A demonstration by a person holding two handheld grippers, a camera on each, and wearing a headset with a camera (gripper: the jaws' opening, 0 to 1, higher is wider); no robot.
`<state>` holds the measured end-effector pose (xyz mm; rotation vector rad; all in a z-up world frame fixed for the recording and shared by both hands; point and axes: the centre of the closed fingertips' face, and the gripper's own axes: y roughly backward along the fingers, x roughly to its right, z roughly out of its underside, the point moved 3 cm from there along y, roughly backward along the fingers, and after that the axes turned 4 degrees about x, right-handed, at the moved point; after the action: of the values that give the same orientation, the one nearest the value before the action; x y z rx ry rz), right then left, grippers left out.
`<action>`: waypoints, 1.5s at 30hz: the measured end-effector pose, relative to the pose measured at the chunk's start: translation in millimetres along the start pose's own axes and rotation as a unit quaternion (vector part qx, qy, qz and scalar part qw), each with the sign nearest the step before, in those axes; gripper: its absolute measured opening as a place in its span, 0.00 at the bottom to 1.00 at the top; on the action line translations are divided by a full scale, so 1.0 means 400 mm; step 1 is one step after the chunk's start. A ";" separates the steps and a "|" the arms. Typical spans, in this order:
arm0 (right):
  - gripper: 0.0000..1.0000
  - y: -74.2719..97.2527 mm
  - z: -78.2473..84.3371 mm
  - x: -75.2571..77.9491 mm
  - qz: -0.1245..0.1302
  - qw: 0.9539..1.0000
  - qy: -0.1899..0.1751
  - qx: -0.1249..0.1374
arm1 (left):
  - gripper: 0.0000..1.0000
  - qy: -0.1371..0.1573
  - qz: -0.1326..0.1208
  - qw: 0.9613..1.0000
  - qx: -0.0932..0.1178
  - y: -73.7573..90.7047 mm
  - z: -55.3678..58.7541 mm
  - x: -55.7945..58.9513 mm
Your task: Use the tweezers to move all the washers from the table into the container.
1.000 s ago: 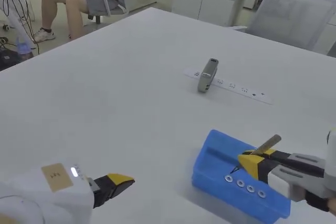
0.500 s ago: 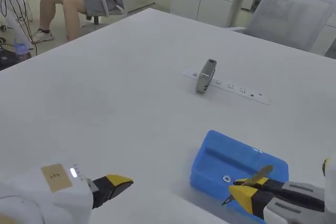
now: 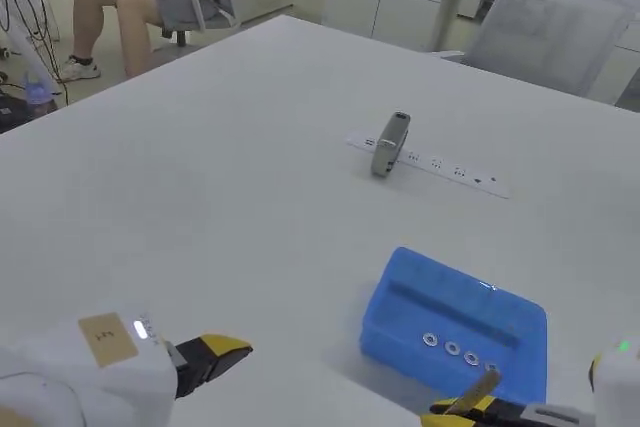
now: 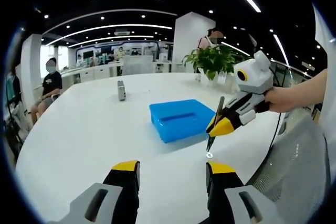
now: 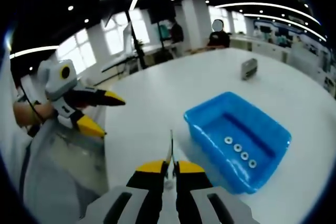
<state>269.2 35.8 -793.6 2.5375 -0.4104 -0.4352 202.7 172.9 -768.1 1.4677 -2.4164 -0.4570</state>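
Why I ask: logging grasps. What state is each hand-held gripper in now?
Left hand-held gripper: open, holding nothing.
Right hand-held gripper: shut on the tweezers.

No text we can read, a tan sticker [image 3: 108,337] on the left gripper [image 3: 236,354] bears marks too small for us, power strip [image 3: 440,165] markings blurred.

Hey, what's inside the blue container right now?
Four washers lie in a row on the floor of the blue container. Its near wall covers a thin strip of that floor, so anything lying there cannot be seen.
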 end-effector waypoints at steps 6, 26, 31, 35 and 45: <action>0.04 -0.004 0.008 -0.009 -0.007 1.000 0.003 -0.009 | 0.49 0.000 0.000 1.000 -0.001 0.000 0.001 0.000; 0.04 -0.006 0.024 -0.023 -0.007 0.999 0.023 -0.023 | 0.49 -0.004 0.005 1.000 -0.009 -0.002 0.006 0.003; 0.04 -0.008 0.032 -0.033 -0.011 0.999 0.035 -0.032 | 0.49 -0.006 0.006 1.000 -0.010 -0.002 0.007 0.004; 0.04 -0.011 0.032 -0.041 -0.011 0.997 0.062 -0.036 | 0.49 -0.005 0.005 1.000 -0.010 -0.002 0.006 0.003; 0.04 -0.011 0.040 -0.068 -0.011 0.991 0.131 -0.036 | 0.49 -0.004 0.004 1.000 -0.009 -0.001 0.006 0.002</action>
<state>239.4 42.2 -802.8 2.4866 -0.2638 -0.1180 201.7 172.3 -770.2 1.4512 -2.4180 -0.4821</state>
